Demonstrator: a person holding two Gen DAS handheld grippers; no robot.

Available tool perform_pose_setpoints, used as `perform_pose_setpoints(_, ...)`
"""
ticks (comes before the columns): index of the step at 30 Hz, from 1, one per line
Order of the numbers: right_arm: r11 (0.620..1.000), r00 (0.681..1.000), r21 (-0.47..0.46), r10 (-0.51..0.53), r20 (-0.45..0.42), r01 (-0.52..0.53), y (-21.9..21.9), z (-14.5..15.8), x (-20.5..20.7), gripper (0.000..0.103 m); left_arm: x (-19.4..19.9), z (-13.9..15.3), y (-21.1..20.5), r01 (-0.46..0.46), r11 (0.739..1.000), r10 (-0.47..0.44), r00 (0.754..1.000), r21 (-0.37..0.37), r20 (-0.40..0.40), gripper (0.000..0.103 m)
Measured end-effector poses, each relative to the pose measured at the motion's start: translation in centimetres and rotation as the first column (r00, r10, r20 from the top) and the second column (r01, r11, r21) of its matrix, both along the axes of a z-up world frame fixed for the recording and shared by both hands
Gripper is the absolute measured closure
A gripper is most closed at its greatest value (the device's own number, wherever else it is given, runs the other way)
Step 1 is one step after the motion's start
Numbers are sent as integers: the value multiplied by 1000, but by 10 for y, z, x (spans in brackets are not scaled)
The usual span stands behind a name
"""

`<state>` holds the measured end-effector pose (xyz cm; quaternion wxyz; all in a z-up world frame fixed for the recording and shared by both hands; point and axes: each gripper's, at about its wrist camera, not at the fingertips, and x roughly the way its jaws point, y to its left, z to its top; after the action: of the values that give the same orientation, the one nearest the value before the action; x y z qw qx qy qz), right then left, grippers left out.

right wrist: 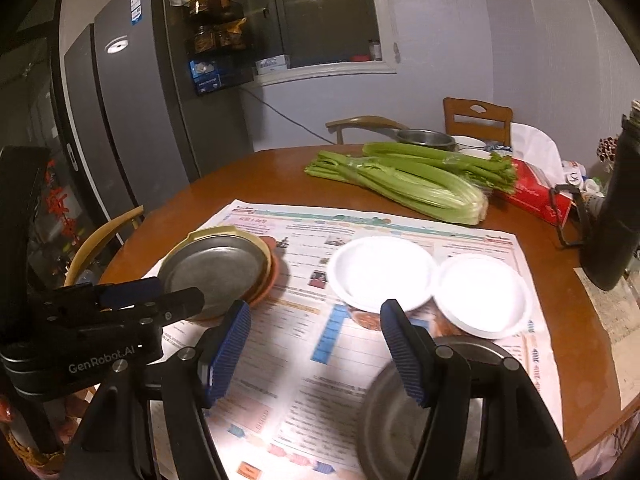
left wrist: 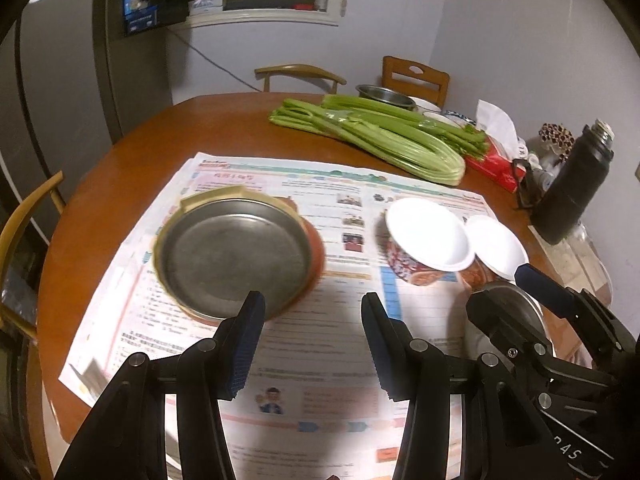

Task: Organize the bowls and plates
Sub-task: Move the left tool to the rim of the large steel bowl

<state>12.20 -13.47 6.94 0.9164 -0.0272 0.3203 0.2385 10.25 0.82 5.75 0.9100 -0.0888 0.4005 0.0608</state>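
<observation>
A stack of plates (left wrist: 234,254) lies on the newspaper (left wrist: 320,360): a grey metal plate on a yellow one on a reddish one; it also shows in the right wrist view (right wrist: 218,270). Two white-inside patterned bowls stand side by side, the larger (left wrist: 428,238) (right wrist: 382,270) left of the smaller (left wrist: 496,252) (right wrist: 482,294). A steel bowl (right wrist: 404,416) sits at the near right. My left gripper (left wrist: 314,312) is open and empty, just before the plate stack. My right gripper (right wrist: 316,322) is open and empty, above the steel bowl's left rim.
Celery bunches (left wrist: 372,136) lie on the round wooden table (left wrist: 132,184) at the back. A metal pot (left wrist: 384,96), a red tissue box (left wrist: 496,168) and a black flask (left wrist: 572,188) stand at the far right. Chairs (left wrist: 300,74) ring the table. A fridge (right wrist: 132,112) stands left.
</observation>
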Motion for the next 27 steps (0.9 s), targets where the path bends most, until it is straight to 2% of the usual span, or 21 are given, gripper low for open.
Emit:
perform_pose_setpoints(16,1000,1000,16,-21,19,21,-51,0,-14,36,-6,4,-59,55,998,-56,998,31,19,51)
perform_pose_setpoints(27,994,994,2,-107,23,107,-88,-5,-23,36,-8,1,-96,121,992,-121,993,28,9,51)
